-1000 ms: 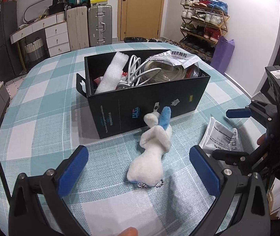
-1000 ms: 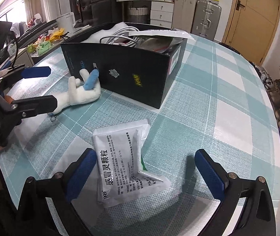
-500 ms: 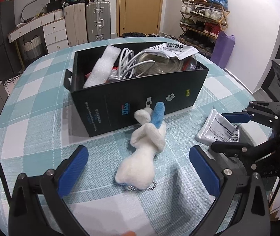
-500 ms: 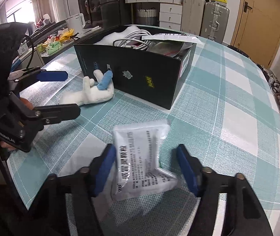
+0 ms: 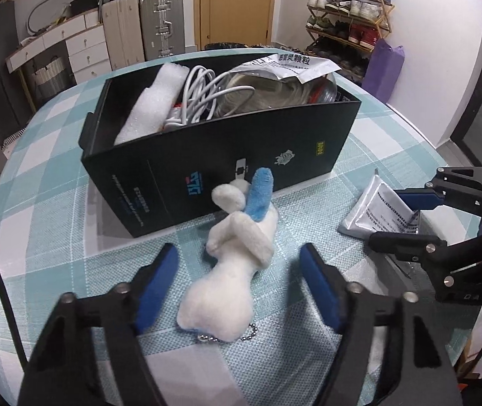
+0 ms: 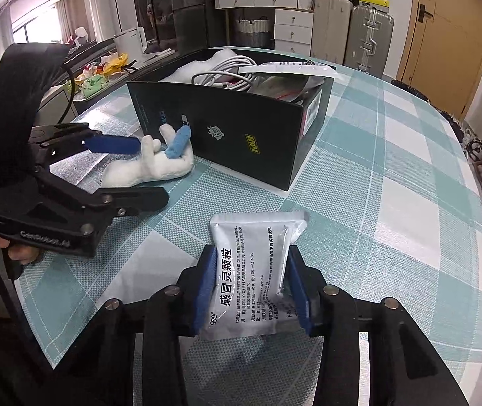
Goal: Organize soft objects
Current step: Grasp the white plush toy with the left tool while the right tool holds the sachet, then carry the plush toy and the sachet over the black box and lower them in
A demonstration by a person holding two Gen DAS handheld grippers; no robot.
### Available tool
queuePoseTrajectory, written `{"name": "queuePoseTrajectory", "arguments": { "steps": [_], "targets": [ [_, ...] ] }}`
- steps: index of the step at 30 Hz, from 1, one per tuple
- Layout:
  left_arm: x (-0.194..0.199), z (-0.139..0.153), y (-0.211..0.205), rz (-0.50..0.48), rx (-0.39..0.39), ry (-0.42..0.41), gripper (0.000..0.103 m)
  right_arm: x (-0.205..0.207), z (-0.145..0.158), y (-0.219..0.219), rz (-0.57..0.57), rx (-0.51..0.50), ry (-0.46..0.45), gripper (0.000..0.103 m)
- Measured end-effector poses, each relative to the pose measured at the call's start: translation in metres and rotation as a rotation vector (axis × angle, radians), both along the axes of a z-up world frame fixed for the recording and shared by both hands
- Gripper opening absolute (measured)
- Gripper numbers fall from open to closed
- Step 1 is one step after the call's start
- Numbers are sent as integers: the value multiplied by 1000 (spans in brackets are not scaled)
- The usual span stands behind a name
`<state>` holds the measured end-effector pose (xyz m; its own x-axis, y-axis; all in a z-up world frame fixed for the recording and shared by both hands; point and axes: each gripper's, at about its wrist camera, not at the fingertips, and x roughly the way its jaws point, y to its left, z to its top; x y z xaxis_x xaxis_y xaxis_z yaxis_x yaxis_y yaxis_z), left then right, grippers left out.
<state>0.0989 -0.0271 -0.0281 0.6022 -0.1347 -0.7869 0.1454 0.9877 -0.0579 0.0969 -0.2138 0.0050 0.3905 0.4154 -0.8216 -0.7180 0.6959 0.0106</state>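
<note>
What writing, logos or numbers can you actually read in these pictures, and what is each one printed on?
"感冒灵颗粒": large characters down the white sachet on the table.
"999": bottom corner of that sachet.
"感冒灵颗粒": on the second sachet lying on top of the black box.
Box front: a yellow logo, a white emblem and a blue and red mark, none clearly readable.
Fine print on both sachets and the box: too small to read.

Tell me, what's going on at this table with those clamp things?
A person is tidying soft items into the black box, holding a two-finger gripper in each hand. The right gripper is shut on a white sachet lying on the checked tablecloth. The left gripper is closing around a white plush toy beside the box, pads not yet touching it. The box already holds cables and foam.
</note>
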Motion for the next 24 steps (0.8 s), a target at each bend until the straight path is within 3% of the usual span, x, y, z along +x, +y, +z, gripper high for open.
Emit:
{"name": "queuePoseTrajectory", "arguments": {
  "steps": [1, 3, 4, 15, 24],
  "targets": [
    [-1, 0, 0, -7, 0, -4, 59, 0, 0, 0, 1, 1, 0, 42],
    [-3, 1, -1, -19, 11, -10, 37, -2, 0, -1, 1, 2, -2, 42],
    [-4, 1, -1, -25, 13, -12, 34, -2, 0, -1, 2, 3, -2, 42],
    [-19, 19, 4, -32, -15, -78, 32, -12, 9, 3, 20, 29, -29, 39],
    [-30, 51, 22, 18, -58, -179, 32, -18, 34, -1, 12, 119, -83, 39]
  ]
}}
